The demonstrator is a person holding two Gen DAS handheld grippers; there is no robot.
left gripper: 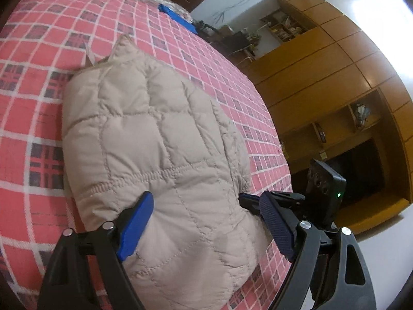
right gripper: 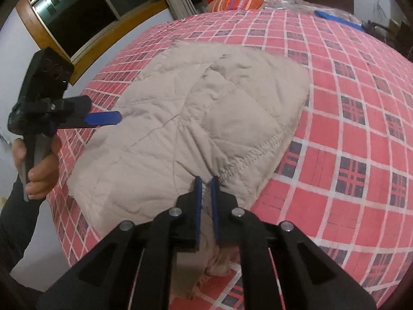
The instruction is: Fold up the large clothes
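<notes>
A beige quilted jacket [left gripper: 160, 139] lies folded into a thick bundle on the bed, collar end far from me. My left gripper [left gripper: 206, 206] is open, its blue fingers [left gripper: 136, 222] spread wide over the jacket's near end with only the padded fabric under them. My right gripper [right gripper: 206, 183] is shut on a pinch of the jacket [right gripper: 206, 103] at its near hem edge, the fabric bunched between the pads. In the left wrist view the right gripper [left gripper: 249, 201] shows at the jacket's right edge. In the right wrist view the left gripper [right gripper: 113, 116] hovers at the jacket's left side, held by a hand [right gripper: 42, 170].
The bed carries a red plaid cover [right gripper: 348, 129]. At its far end lie a striped orange pillow [right gripper: 236, 0], clear plastic bags and a blue item [left gripper: 178, 16]. Wooden cabinets [left gripper: 335, 82] stand right of the bed; a window [right gripper: 77, 18] is on the left wall.
</notes>
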